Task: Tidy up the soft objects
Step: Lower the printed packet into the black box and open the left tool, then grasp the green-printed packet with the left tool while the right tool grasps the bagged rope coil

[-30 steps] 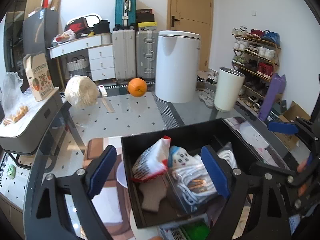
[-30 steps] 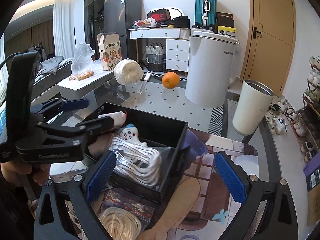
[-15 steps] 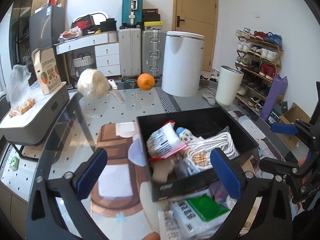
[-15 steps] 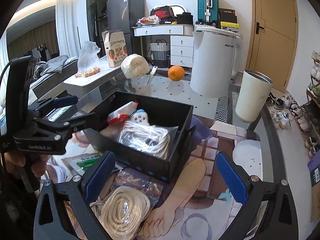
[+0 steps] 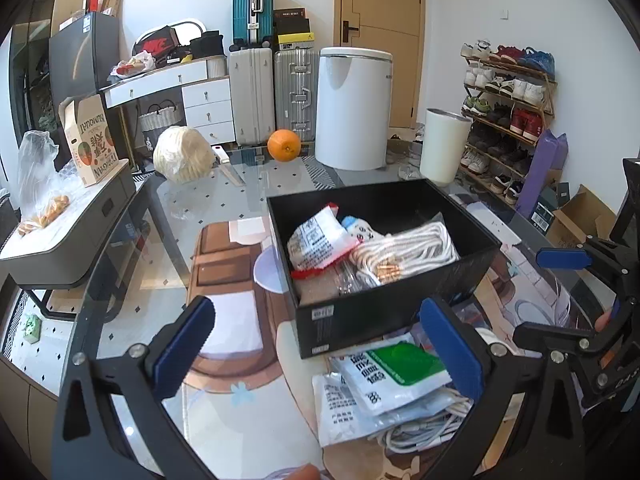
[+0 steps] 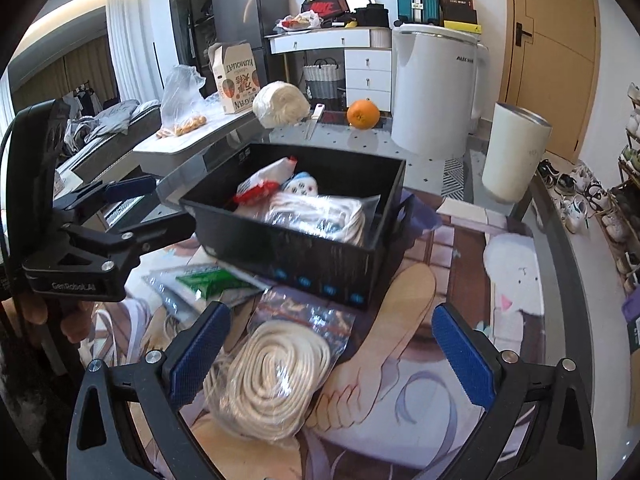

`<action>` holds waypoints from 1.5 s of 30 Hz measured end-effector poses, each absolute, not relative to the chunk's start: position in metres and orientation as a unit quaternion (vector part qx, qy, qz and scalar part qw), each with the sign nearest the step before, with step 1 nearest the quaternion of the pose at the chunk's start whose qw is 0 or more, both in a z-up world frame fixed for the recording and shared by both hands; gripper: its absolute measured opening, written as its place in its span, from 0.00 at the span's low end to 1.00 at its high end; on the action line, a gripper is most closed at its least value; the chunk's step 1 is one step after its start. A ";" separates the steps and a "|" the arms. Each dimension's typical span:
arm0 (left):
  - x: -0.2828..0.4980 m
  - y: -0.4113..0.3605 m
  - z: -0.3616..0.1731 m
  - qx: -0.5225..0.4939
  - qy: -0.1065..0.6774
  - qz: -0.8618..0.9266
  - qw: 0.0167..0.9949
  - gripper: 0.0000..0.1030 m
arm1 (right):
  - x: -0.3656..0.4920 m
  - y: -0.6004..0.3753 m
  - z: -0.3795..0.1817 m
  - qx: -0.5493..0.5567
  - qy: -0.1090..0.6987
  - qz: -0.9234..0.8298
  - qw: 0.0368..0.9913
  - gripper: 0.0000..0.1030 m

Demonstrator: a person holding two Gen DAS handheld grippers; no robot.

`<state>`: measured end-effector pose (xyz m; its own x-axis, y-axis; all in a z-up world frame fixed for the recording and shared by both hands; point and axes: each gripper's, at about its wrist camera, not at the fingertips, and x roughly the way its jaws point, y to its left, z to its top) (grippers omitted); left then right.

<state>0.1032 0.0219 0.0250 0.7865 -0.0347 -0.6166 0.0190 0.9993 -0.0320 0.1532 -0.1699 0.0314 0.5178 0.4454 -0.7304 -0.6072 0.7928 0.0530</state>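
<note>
both tongs wide, nothing held, over the packets beside the box

my left tongs [image 5: 324, 348] stand spread wide with nothing between the blue pads [image 5: 182, 344]. they hang above the near edge of the black box [image 5: 384, 312] and the worktop [image 5: 224, 196] in front of it. my right tongs [image 6: 328, 356] are spread wide too and hold nothing; they hover over the bagged rope coil [image 6: 272, 376], which lies on the printed mat [image 6: 440, 320] just beside the box's near wall.

in the box i see a red and white packet [image 5: 316, 246], a small white plush [image 5: 360, 230] and a bagged bundle of white cord [image 5: 404, 252], all pressed close together. the packet leans on the plush and the cord.

outside the box, touching its front wall from the left view, lies a green and white pouch [image 5: 394, 372] on top of another white packet [image 5: 340, 408], with loose white cable [image 5: 424, 432] under them. the right pad of the left tongs overlaps the pouch in view; i cannot tell if it touches.

farther off on the worktop sit an orange [image 5: 284, 145], a pale yarn ball [image 5: 182, 159] and a knife [image 5: 228, 164], well apart from the box.
</note>
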 end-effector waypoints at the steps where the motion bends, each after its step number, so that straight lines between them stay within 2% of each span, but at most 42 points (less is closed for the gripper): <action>1: 0.102 0.021 0.024 -0.011 0.328 -0.014 0.945 1.00 | 0.152 -0.170 0.029 -0.104 0.390 0.305 0.863 0.99; 9: 0.091 0.018 0.019 -0.012 0.338 -0.014 0.941 1.00 | 0.146 -0.168 0.008 -0.095 0.442 0.324 0.831 0.99; 22: 0.089 0.015 0.014 -0.010 0.348 -0.025 0.937 1.00 | 0.148 -0.157 -0.013 -0.118 0.480 0.303 0.815 0.99; 45: 0.093 0.005 0.005 -0.005 0.374 -0.056 0.926 1.00 | 0.157 -0.163 -0.021 -0.127 0.487 0.283 0.817 0.99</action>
